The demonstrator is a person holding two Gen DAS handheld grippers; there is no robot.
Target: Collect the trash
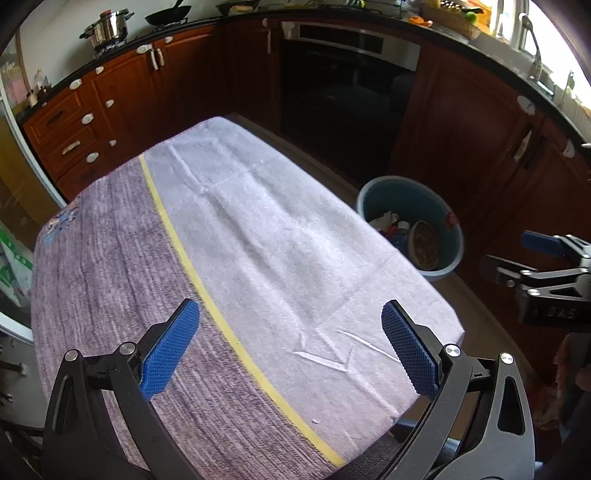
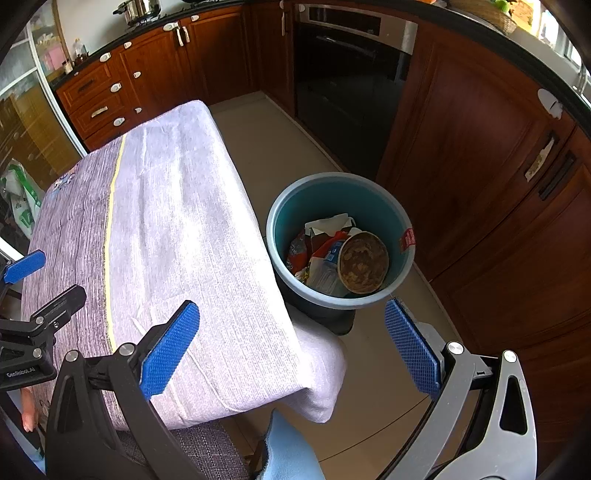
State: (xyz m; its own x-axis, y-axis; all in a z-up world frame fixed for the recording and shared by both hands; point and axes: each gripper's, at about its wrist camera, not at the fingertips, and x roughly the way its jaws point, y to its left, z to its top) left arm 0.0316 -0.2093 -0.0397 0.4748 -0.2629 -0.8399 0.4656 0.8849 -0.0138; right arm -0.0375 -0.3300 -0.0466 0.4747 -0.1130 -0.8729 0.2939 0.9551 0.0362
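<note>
A blue trash bin (image 2: 393, 218) (image 1: 452, 230) stands on the floor to the right of the cloth-covered table (image 2: 177, 236) (image 1: 280, 236). Inside it lie wrappers (image 2: 314, 254), white paper (image 2: 328, 221) and a soiled round paper plate (image 2: 364, 262) (image 1: 424, 245). My left gripper (image 1: 290, 349) hovers open over the near part of the table, nothing between its blue pads. My right gripper (image 2: 291, 349) is open too, empty, above the table's near right corner with the bin just beyond it. I see no loose trash on the cloth.
Dark wooden cabinets (image 2: 480, 155) and a built-in oven (image 2: 347, 62) curve around behind the bin. A pot (image 1: 107, 29) and a pan (image 1: 168, 14) sit on the counter. A chair seat (image 2: 207, 450) with a light blue cloth (image 2: 291, 450) is at the near edge. Tiled floor (image 2: 376, 376) surrounds the bin.
</note>
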